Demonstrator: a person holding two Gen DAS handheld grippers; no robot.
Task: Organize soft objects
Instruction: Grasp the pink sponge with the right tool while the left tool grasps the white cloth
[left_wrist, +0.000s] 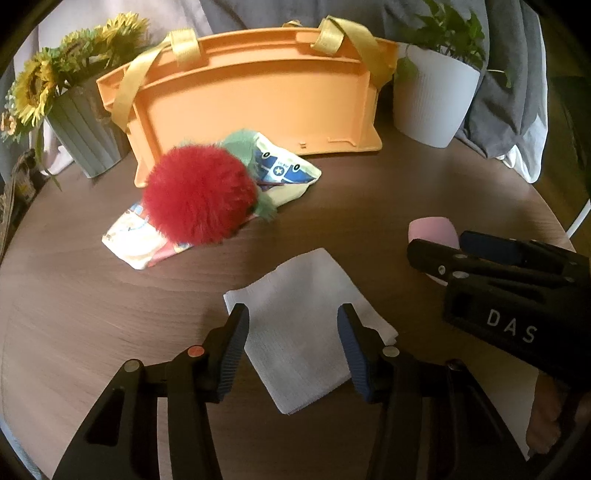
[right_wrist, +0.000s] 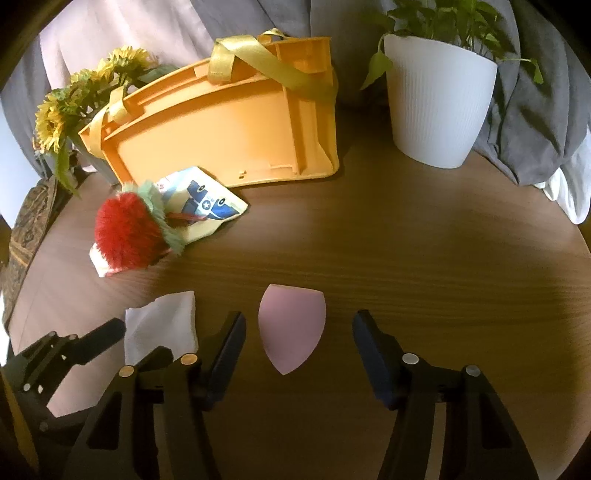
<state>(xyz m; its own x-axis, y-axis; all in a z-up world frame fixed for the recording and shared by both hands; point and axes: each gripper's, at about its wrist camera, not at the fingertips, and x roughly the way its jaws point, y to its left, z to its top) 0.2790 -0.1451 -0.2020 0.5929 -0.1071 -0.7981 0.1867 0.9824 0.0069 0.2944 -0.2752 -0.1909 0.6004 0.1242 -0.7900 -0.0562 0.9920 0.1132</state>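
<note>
On the brown tabletop (right_wrist: 424, 258), the soft things lie in front of an orange basket (right_wrist: 229, 129) that stands at the back, between a sunflower pot (left_wrist: 85, 129) and a white plant pot (right_wrist: 439, 110). Directly ahead of the right gripper (right_wrist: 298, 332) lies a pink sponge (right_wrist: 291, 325), between its two fingers, with the pointed end toward the camera, so its long axis runs along the fingers. The jaws are wide apart and do not touch it. The left gripper (left_wrist: 293, 328) has its jaws apart too, above a folded white cloth (left_wrist: 306, 332) that lies flat and diagonal under them; I cannot tell if the tips touch the cloth. Farther away, near the basket's foot, a red pompom (left_wrist: 199, 194) rests on printed fabric pieces (left_wrist: 284, 170). I judge each gripper is nearest to its own thing, and the right one needs only to close across the sponge's short width.
</note>
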